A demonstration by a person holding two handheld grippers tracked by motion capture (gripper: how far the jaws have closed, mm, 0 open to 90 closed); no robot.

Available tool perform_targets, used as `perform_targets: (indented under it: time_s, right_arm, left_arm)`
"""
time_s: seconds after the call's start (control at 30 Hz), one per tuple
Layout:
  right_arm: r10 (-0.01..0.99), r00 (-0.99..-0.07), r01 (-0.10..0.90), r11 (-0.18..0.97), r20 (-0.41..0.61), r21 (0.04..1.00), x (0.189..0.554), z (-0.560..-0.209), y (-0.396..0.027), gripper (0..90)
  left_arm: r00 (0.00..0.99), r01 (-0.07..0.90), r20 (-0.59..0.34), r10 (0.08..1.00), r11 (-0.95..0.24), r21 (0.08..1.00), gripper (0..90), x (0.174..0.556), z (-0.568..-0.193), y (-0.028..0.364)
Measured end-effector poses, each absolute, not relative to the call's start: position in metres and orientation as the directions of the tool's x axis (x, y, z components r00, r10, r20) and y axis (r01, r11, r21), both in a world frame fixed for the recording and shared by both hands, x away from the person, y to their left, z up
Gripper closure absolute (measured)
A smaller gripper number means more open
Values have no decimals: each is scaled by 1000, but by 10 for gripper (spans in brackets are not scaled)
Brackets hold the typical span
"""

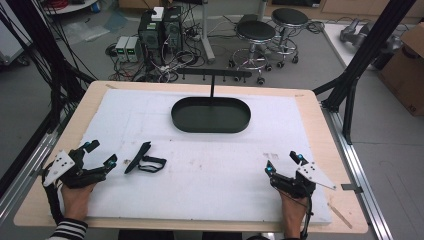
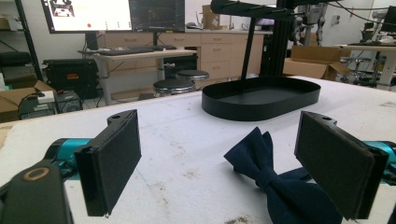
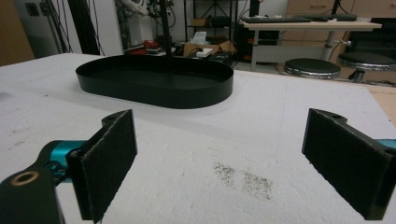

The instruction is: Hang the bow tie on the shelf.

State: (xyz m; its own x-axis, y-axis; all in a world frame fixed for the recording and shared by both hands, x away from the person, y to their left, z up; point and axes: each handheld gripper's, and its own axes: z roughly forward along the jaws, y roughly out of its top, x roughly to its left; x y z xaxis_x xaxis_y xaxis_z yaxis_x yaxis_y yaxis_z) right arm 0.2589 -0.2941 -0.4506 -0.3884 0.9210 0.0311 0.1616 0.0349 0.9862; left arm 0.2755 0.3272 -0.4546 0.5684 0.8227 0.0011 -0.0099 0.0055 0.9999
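A dark navy bow tie [image 1: 143,158] lies flat on the white mat, left of centre. My left gripper [image 1: 101,154] rests just left of it, jaws wide open and empty. In the left gripper view the bow tie [image 2: 275,184] lies on the mat ahead, toward the right pad [image 2: 334,161], touching neither pad. My right gripper [image 1: 285,163] sits near the front right of the mat, open with nothing between its pads [image 3: 109,161]. A black oval tray [image 1: 211,115] with an upright T-shaped rack [image 1: 214,75] stands at the far middle.
The white mat [image 1: 210,165] covers most of a wooden table [image 1: 320,115]. Black frame posts [image 1: 365,55] rise at the right and left sides. Stools [image 1: 256,37], computers and cables stand on the floor beyond the far edge.
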Motion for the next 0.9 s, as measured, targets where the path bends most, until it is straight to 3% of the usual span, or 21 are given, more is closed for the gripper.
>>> perform_targets:
  time_s: [0.9]
  right_arm:
    - [922, -388, 178, 68, 7, 982, 261, -450, -291, 92]
  left_arm:
    - [544, 19, -28, 839, 21, 1000, 153, 278, -454, 328]
